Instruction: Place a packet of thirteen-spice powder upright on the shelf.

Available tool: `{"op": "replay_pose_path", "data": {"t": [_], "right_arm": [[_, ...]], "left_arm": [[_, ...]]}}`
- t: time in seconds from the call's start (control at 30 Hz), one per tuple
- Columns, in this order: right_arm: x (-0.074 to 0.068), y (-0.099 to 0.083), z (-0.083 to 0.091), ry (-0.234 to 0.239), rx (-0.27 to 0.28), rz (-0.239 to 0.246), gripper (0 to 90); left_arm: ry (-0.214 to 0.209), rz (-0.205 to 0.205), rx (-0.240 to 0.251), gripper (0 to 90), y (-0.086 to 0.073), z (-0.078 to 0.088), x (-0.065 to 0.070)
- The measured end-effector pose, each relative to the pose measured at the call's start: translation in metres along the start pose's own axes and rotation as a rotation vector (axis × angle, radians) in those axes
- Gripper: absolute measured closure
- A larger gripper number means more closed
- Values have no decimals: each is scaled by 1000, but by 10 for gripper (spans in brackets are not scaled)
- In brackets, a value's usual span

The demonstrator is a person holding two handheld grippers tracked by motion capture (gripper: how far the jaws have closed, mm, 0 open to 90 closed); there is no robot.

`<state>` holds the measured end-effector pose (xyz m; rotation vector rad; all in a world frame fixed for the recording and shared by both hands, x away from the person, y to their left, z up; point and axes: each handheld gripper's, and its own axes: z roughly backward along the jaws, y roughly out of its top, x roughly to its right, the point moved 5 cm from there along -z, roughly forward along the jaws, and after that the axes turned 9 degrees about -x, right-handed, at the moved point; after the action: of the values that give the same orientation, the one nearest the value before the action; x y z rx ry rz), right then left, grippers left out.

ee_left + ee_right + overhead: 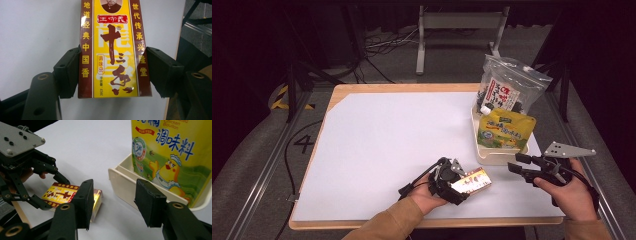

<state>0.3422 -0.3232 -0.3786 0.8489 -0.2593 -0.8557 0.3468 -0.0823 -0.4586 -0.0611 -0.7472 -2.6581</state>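
A: I've got the spice box [113, 50], yellow and maroon, low on the white table [387, 135] near my edge. My left gripper [113, 72] has a jaw against each long side of it, pinching it.

B: Which step is this?

A: The pickup, I'd judge. The cream tray [502, 152] lies well apart on the right, with the chicken bouillon pouch [170, 152] and a seaweed bag [507, 90] already in it.

B: And your right gripper [113, 202]?

A: Spread, empty, hovering between box and tray. Next I'd lift cleanly and carry it right, clear of the tray wall.
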Motion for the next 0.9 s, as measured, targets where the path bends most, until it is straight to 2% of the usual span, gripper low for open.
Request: {"op": "replay_pose_path", "data": {"t": [0.03,0.3,0.5,0.63,0.7,0.9], "right_arm": [[-1,1,0,5,1,-4,491],[-8,10,-5,16,-7,8,430],[-13,20,-9,21,8,45,414],[-16,25,-13,29,-4,50,395],[-18,28,-15,37,-11,53,386],[-23,37,-18,46,-23,90,385]], "left_arm": [[3,-12,-2,327,-1,1,-1],[20,5,42,327,-7,18,-3],[41,20,70,327,-14,30,-5],[66,24,105,327,-20,41,-6],[65,33,124,327,-21,44,-5],[86,30,178,327,-24,58,-7]]}}
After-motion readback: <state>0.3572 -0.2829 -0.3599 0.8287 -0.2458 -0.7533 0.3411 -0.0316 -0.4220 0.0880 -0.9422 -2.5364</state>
